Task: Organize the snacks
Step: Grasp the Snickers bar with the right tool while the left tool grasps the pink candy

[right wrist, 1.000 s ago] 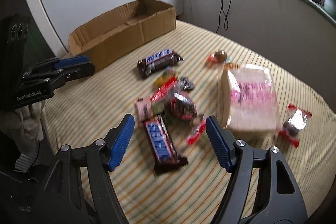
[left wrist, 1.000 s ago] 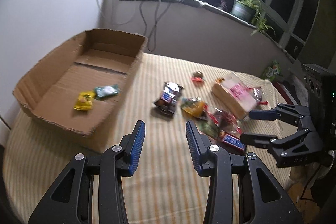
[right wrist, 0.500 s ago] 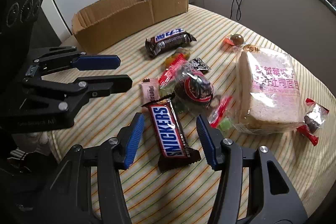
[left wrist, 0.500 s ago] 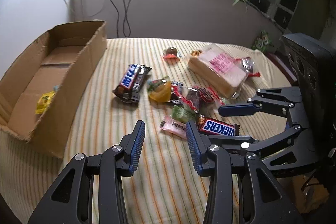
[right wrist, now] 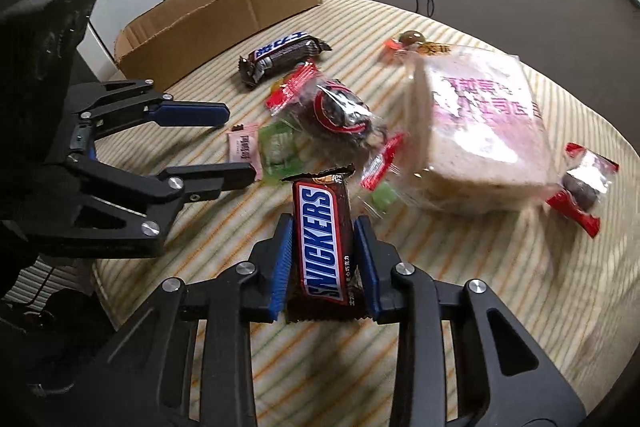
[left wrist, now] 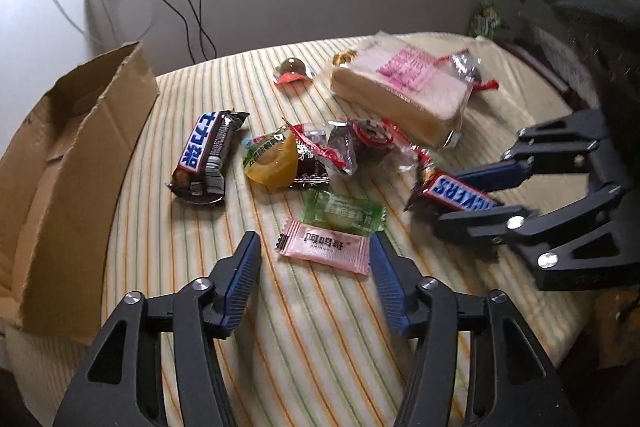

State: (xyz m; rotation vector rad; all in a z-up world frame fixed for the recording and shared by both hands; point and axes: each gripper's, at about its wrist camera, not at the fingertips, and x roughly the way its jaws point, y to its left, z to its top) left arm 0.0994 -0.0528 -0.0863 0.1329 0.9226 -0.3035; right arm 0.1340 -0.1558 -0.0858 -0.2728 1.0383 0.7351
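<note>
My right gripper [right wrist: 325, 227] is shut on a Snickers bar [right wrist: 322, 239], also seen in the left wrist view [left wrist: 456, 193]. My left gripper [left wrist: 314, 259] is open with a pink candy packet [left wrist: 324, 247] between its fingers on the striped cloth. A green candy [left wrist: 344, 213], a yellow jelly pack [left wrist: 272, 159], a second chocolate bar [left wrist: 206, 157], a clear bag of dark sweets [left wrist: 360, 143] and a bagged bread loaf [left wrist: 404, 91] lie beyond. A cardboard box [left wrist: 76, 163] stands at the left.
A red-wrapped sweet [left wrist: 292, 73] lies at the back by the grey wall with hanging cables [left wrist: 196, 3]. Another red-ended sweet [right wrist: 580, 187] lies right of the loaf. The table edge runs close on the right in the left wrist view.
My right gripper closed on the Snickers bar and lifted it slightly. My left gripper moved forward and down so the pink packet now lies between its open fingers.
</note>
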